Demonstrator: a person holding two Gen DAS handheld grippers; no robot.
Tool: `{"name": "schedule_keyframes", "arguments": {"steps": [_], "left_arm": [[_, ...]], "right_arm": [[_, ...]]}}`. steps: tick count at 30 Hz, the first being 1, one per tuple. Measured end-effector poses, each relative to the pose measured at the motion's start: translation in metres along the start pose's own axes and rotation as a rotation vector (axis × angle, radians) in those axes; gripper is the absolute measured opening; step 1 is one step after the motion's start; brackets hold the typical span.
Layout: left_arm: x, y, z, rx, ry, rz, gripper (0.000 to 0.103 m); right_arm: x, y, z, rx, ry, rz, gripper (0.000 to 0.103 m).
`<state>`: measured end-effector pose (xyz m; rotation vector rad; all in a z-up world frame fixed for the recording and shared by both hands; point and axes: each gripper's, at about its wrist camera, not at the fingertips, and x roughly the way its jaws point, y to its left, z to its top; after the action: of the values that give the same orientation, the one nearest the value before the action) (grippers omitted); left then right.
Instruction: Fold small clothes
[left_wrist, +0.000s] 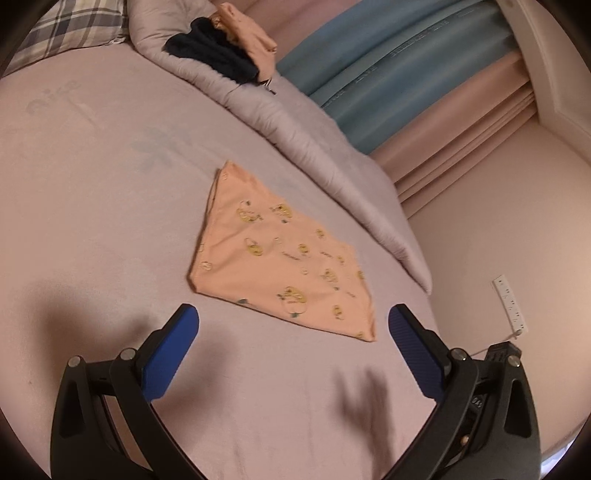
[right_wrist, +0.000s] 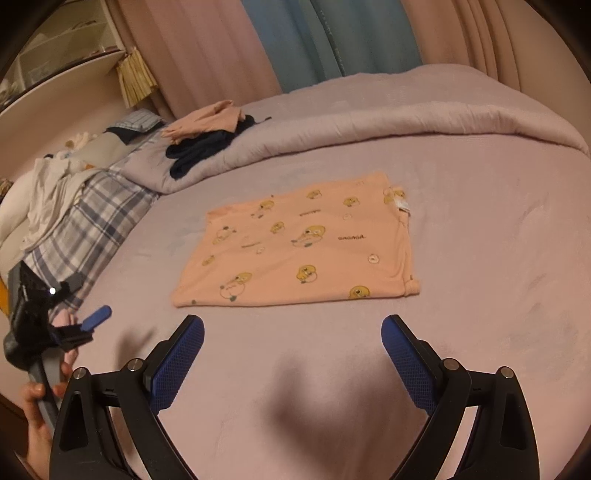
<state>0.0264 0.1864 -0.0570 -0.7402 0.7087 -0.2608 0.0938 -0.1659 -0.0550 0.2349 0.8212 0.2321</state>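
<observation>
A small peach garment with yellow duck prints (left_wrist: 273, 254) lies folded flat on the pink bed sheet (left_wrist: 92, 206). It also shows in the right wrist view (right_wrist: 303, 243) as a neat rectangle. My left gripper (left_wrist: 293, 325) is open and empty, just short of the garment's near edge. My right gripper (right_wrist: 291, 332) is open and empty, a little in front of the garment. The left gripper also shows at the left edge of the right wrist view (right_wrist: 79, 326), held in a hand.
A rolled grey-pink quilt (right_wrist: 369, 125) lies behind the garment. A peach garment (right_wrist: 207, 120) and dark clothes (right_wrist: 201, 149) sit on it. A plaid pillow (right_wrist: 96, 221) and white clothes (right_wrist: 51, 192) lie at the left. Curtains (left_wrist: 406, 66) hang behind. A power strip (left_wrist: 511, 302) hangs beside the bed.
</observation>
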Motion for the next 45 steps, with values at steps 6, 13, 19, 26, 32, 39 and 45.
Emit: {"name": "schedule_keyframes", "arguments": {"steps": [6, 13, 19, 26, 32, 39, 45], "left_arm": [[0.019, 0.01, 0.0, -0.011, 0.047, 0.047, 0.103], [0.038, 0.016, 0.001, -0.015, 0.113, 0.069, 0.103], [0.06, 0.024, -0.002, -0.044, 0.186, 0.066, 0.103], [0.077, 0.048, -0.002, -0.172, 0.217, 0.022, 0.102], [0.09, 0.057, 0.007, -0.225, 0.217, 0.002, 0.103], [0.116, 0.06, 0.032, -0.218, 0.23, -0.023, 0.102], [0.139, 0.064, 0.059, -0.216, 0.238, -0.069, 0.102]], "right_arm": [[0.017, -0.006, 0.003, 0.028, 0.043, 0.009, 0.096], [0.033, -0.004, 0.003, 0.024, 0.083, 0.024, 0.096], [0.041, -0.006, 0.003, 0.024, 0.099, 0.029, 0.096], [0.046, -0.008, 0.003, 0.022, 0.106, 0.027, 0.096], [0.054, -0.009, 0.007, 0.003, 0.098, 0.029, 0.096], [0.065, -0.008, 0.013, 0.006, 0.094, 0.032, 0.096], [0.073, -0.009, 0.02, 0.0, 0.091, 0.034, 0.096]]}}
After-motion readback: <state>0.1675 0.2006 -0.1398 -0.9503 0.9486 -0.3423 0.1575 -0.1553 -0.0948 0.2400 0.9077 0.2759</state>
